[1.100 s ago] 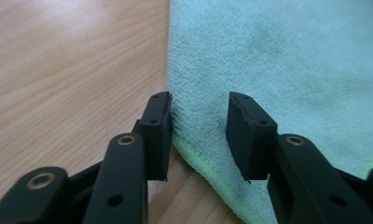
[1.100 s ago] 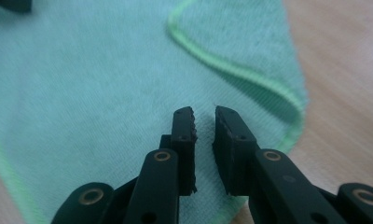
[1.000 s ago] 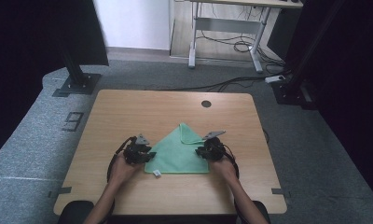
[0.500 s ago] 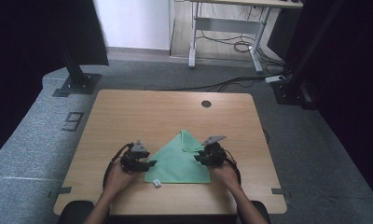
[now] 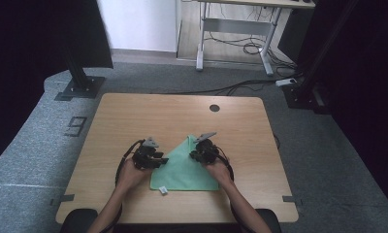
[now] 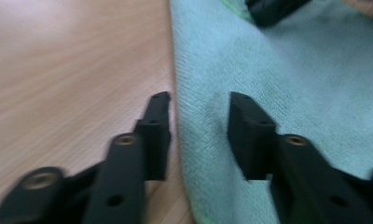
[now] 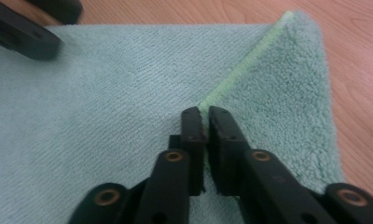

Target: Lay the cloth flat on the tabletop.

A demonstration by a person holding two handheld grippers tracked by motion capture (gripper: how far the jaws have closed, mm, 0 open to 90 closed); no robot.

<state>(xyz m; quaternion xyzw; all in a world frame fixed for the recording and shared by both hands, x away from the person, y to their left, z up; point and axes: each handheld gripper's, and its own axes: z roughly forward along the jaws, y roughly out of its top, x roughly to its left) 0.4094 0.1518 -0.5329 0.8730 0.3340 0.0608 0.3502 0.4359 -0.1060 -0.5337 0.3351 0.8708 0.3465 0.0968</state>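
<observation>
A green cloth [image 5: 185, 170], partly folded, lies on the worktop [image 5: 134, 116] near its front edge. The right tongs [image 7: 204, 114] have just closed, pinching the cloth's bright hemmed edge. The left tongs [image 6: 199, 105], just narrowed, stand apart astride the cloth's left edge, pressing nothing.

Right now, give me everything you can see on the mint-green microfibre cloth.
The mint-green microfibre cloth lies flat on the light wooden table, near the person's edge. It looks soft and looped, with a brighter green stitched hem. One part is folded over, so it narrows to a point at its far end. A small white tag sticks out at the near left corner. The right gripper is shut on the hem of the folded flap; the left gripper stands open astride the left edge.
</observation>
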